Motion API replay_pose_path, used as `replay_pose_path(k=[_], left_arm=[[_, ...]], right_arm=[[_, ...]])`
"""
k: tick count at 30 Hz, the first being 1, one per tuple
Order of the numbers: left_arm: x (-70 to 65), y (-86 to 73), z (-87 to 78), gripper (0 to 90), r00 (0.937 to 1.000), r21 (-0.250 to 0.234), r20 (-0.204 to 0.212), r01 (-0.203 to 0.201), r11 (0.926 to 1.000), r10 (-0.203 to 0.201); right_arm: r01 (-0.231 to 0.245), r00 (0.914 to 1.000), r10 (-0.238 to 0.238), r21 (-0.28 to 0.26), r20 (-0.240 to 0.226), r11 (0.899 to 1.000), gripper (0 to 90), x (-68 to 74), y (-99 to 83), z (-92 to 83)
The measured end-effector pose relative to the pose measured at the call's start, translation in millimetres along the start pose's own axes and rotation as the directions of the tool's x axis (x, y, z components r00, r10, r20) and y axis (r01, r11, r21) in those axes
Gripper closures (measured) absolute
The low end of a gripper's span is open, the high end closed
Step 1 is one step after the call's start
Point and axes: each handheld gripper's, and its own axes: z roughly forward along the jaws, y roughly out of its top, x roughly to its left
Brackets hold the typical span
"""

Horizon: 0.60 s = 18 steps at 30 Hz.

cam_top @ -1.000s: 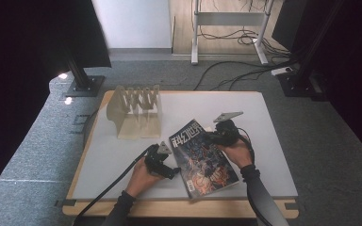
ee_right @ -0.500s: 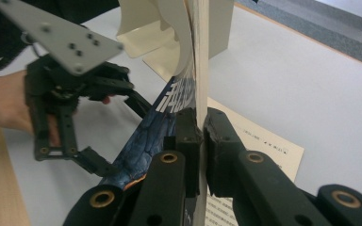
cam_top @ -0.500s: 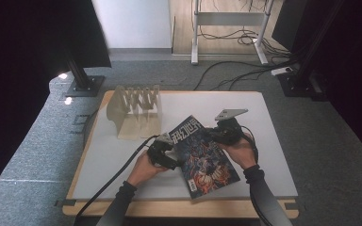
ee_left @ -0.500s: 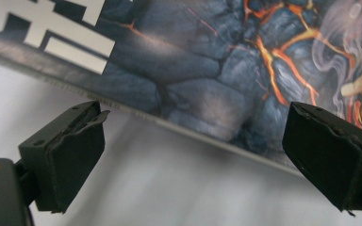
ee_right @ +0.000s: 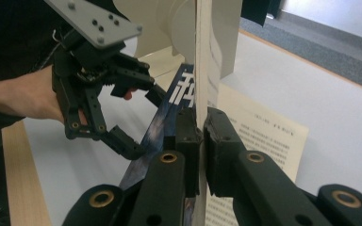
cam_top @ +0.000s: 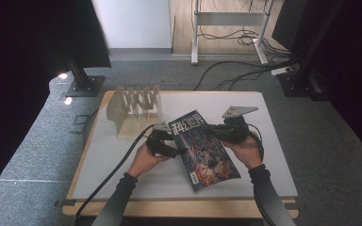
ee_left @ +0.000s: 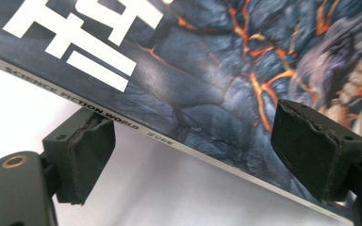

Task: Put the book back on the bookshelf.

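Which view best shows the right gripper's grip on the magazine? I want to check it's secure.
The right gripper view: the right gripper pinches the magazine edge-on. The high view shows that gripper at its far edge; the left gripper view shows its cover.

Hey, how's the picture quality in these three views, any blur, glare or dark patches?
High view: the white table is evenly lit, the room's left and right edges fall to black, and a small glare spot sits on the floor. Left gripper view: the magazine cover is sharp, its spine lettering readable. Right gripper view: the near jaws look slightly soft, the magazine's edge pale and washed out.
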Motion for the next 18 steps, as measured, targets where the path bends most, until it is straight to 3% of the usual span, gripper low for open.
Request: replay_pose_path(k=[8, 11, 14, 18], left_arm=[[-6.2, 19.5, -16.7, 18.7, 0.9979, -0.033, -0.047, -0.045, 0.9984, 0.043], [-7.0, 24.9, -18.9, 22.6, 0.9946, -0.038, -0.090, -0.055, 0.9978, 0.051], [-4.0, 28.9, -21.3, 26.5, 0.9934, -0.052, -0.110, -0.040, 0.9979, 0.034], [-1.3, 30.7, -21.3, 34.4, 0.9911, -0.036, -0.129, -0.039, 0.9986, 0.034]], right_arm=[[0.031, 0.9995, -0.031, -0.011, 0.011, 0.999, 83.3, 3.4, 6.8, -6.3], [0.035, 0.9993, -0.035, -0.019, 0.011, 0.999, 83.1, 3.3, 7.3, -8.3], [0.039, 0.9992, -0.039, -0.019, 0.004, 0.999, 83.1, 3.7, 7.0, -9.0], [0.042, 0.9991, -0.042, -0.021, 0.004, 0.999, 83.1, 2.9, 6.8, -10.8]])
